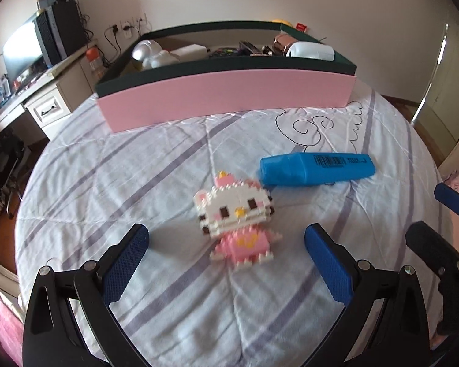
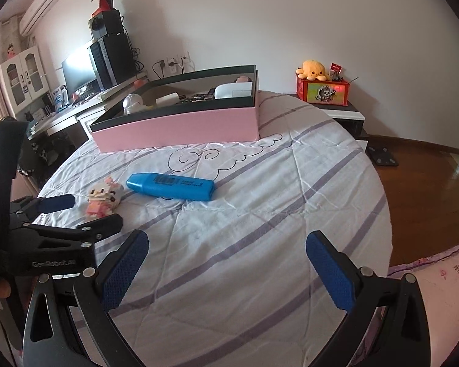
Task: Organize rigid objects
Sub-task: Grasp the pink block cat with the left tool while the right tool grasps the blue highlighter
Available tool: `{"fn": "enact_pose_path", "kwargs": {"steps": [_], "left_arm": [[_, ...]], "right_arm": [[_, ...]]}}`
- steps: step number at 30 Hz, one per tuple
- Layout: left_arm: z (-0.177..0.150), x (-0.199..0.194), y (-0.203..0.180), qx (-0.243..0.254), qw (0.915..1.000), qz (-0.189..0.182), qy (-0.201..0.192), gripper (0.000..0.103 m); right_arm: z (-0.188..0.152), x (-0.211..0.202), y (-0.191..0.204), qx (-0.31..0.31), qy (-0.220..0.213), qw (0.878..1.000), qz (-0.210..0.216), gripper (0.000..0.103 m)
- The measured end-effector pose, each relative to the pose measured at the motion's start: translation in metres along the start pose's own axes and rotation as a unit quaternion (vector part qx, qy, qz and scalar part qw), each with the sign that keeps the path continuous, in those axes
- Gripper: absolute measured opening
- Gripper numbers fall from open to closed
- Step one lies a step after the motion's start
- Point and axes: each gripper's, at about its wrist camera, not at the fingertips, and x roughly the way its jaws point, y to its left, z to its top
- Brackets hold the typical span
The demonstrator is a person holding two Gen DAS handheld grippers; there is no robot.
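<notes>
Bedding with pale lilac stripes carries everything here. At the far side sits a shallow pink box with a dark green rim and lining, open at the top. Inside it, from the left wrist view, lie a white rounded figure at the left end, a white flat block next to it, a few dark small items in the middle that are too small to name, a copper-coloured shiny cylinder, and a white rounded case at the right end against the wall.

Outside the box, on the quilt, a blue highlighter pen lies on its side, its cap end just beside a pink-and-white brick-built cat figure. The figure rests directly ahead of the left gripper, whose blue-padded fingers stand wide apart on either side of it, touching nothing.

The right gripper hovers over bare quilt nearer the bed's edge, its fingers likewise spread and empty; the highlighter lies well ahead of it.

Beyond the bed, a red box on a low cabinet holds small trinkets, with a yellow octopus plush perched on its rim.
</notes>
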Motion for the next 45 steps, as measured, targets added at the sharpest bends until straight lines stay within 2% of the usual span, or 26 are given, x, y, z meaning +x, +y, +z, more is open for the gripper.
{"fn": "enact_pose_path", "kwargs": {"steps": [2, 7, 9, 17, 25, 29, 31, 34, 36, 37, 39, 42, 45], "left_arm": [[0.003, 0.002, 0.001, -0.002, 0.9999, -0.007, -0.008, 0.093], [0.005, 0.0, 0.005, 0.009, 0.9995, -0.02, -0.022, 0.05], [0.004, -0.003, 0.009, 0.009, 0.9993, -0.027, -0.025, 0.044], [-0.018, -0.023, 0.032, 0.016, 0.9993, -0.017, -0.03, 0.044], [-0.04, -0.038, 0.049, 0.004, 0.9994, -0.017, -0.03, 0.045], [-0.043, -0.038, 0.052, 0.0, 0.9993, -0.02, -0.032, 0.045], [-0.044, -0.037, 0.053, 0.0, 0.9992, -0.022, -0.032, 0.045], [-0.044, -0.037, 0.054, -0.004, 0.9991, -0.026, -0.034, 0.045], [-0.045, -0.037, 0.054, -0.003, 0.999, -0.026, -0.035, 0.045], [-0.045, -0.037, 0.054, -0.002, 0.999, -0.027, -0.036, 0.045], [-0.045, -0.037, 0.054, -0.002, 0.9989, -0.028, -0.037, 0.045], [-0.047, -0.038, 0.056, -0.004, 0.9988, -0.031, -0.038, 0.046], [-0.048, -0.039, 0.058, -0.006, 0.9987, -0.033, -0.039, 0.046]], "right_arm": [[0.0, 0.003, 0.0, -0.002, 0.003, 1.0, 0.001, 0.103], [0.004, 0.006, 0.001, -0.011, 0.006, 1.0, -0.004, 0.103], [0.006, 0.006, 0.001, -0.016, 0.007, 1.0, -0.006, 0.103], [0.022, 0.02, 0.018, -0.067, 0.029, 0.997, -0.014, 0.103], [0.039, 0.059, 0.051, -0.157, 0.073, 0.985, 0.005, 0.103], [0.041, 0.074, 0.056, -0.172, 0.082, 0.982, 0.012, 0.103], [0.041, 0.079, 0.056, -0.172, 0.093, 0.98, 0.032, 0.095], [0.041, 0.077, 0.055, -0.172, 0.092, 0.98, 0.043, 0.077], [0.039, 0.072, 0.055, -0.17, 0.094, 0.98, 0.048, 0.056], [0.037, 0.069, 0.056, -0.17, 0.094, 0.98, 0.051, 0.052], [0.034, 0.064, 0.059, -0.171, 0.096, 0.979, 0.051, 0.035], [0.025, 0.053, 0.066, -0.166, 0.106, 0.979, 0.056, 0.026], [0.015, 0.041, 0.078, -0.167, 0.11, 0.976, 0.081, 0.026]]}}
